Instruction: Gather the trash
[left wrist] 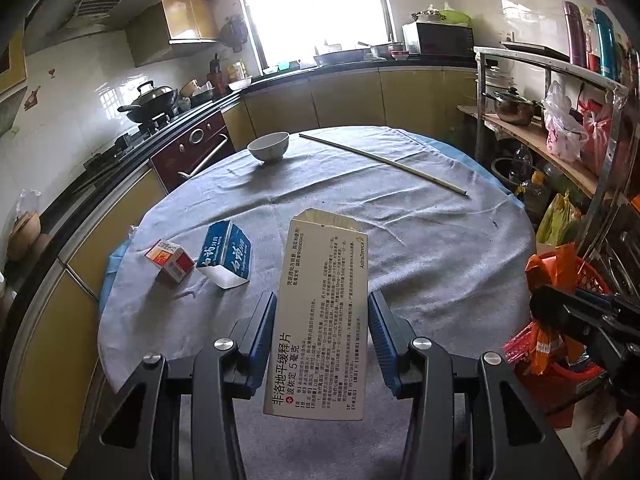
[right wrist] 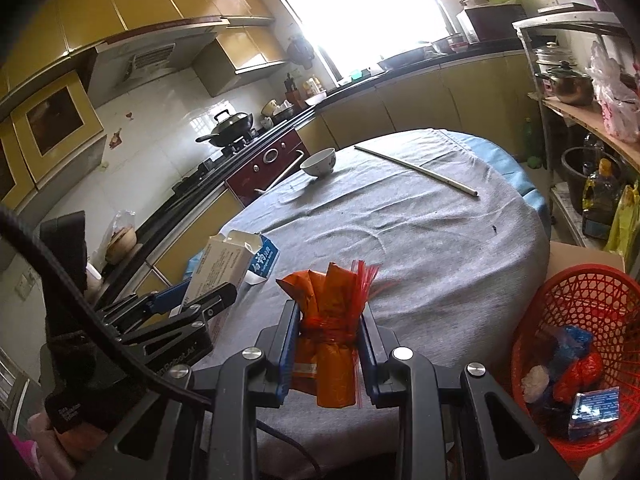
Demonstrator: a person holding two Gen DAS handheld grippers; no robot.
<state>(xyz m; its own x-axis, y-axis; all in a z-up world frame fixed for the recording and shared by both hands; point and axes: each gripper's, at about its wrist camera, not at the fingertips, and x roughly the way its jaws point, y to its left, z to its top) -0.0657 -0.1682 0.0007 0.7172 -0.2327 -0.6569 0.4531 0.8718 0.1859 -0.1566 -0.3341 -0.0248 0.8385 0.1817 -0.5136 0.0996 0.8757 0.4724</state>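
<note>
My left gripper (left wrist: 322, 304) is shut on a white medicine box (left wrist: 324, 312) with printed text, held up above the grey-clothed round table (left wrist: 440, 248). On the cloth to the left lie a blue and white carton (left wrist: 228, 254) and a small red and white box (left wrist: 170, 260). My right gripper (right wrist: 330, 312) is shut on a bundle of orange and red wrappers (right wrist: 332, 332) near the table's front edge. A red mesh basket (right wrist: 560, 304) with several pieces of trash inside stands low at the right, beside the table. In the right wrist view the left gripper (right wrist: 188, 304) with its white box (right wrist: 224, 264) is at the left.
A white bowl (left wrist: 269, 146) and a long thin stick (left wrist: 384, 162) lie at the far side of the table. A stove counter with a wok (left wrist: 152, 100) runs along the left. Metal shelves (left wrist: 540, 128) with pots, bags and bottles stand at the right.
</note>
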